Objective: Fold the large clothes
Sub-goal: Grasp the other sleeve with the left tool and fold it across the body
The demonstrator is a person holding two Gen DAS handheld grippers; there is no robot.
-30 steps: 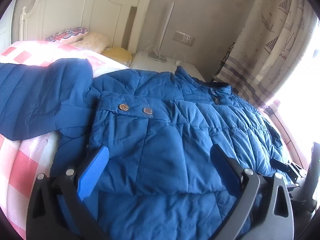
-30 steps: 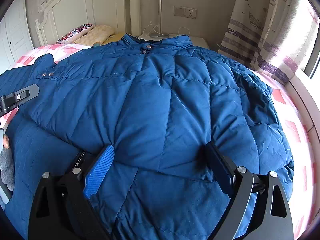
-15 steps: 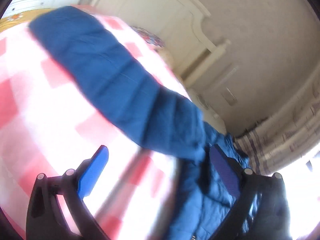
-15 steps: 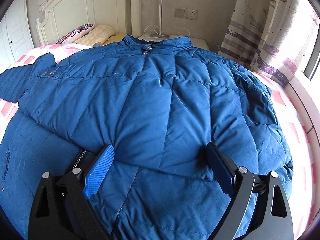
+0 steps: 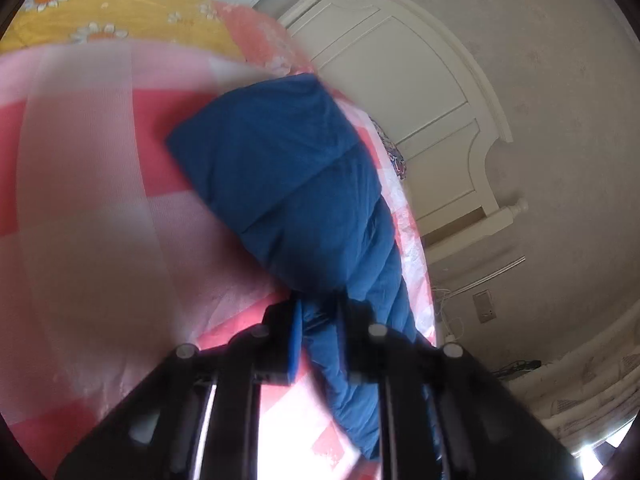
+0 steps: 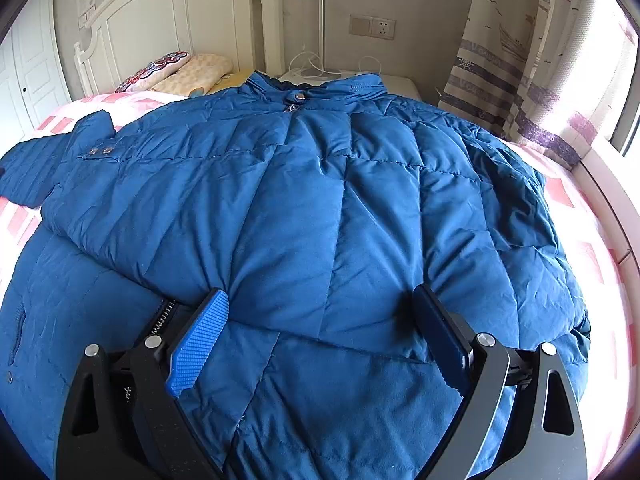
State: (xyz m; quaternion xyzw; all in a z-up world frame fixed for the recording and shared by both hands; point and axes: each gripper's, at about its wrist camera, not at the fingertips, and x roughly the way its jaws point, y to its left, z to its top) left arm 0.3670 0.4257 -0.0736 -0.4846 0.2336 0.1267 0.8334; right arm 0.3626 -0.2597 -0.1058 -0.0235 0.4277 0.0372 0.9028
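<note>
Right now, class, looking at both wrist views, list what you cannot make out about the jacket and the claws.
- Left wrist view: the left claw is shut on the blue sleeve; the pinched part is hidden between the pads.
- Left wrist view: the jacket's body is out of frame; the checked bedsheet is blurred.
- Right wrist view: the open right claw hides the jacket hem.

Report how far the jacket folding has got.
Done: the blue jacket lies spread on the bed, one side panel folded over. In hand: the left gripper is shut on the sleeve. Left: folding that sleeve in; right gripper open over the hem.
</note>
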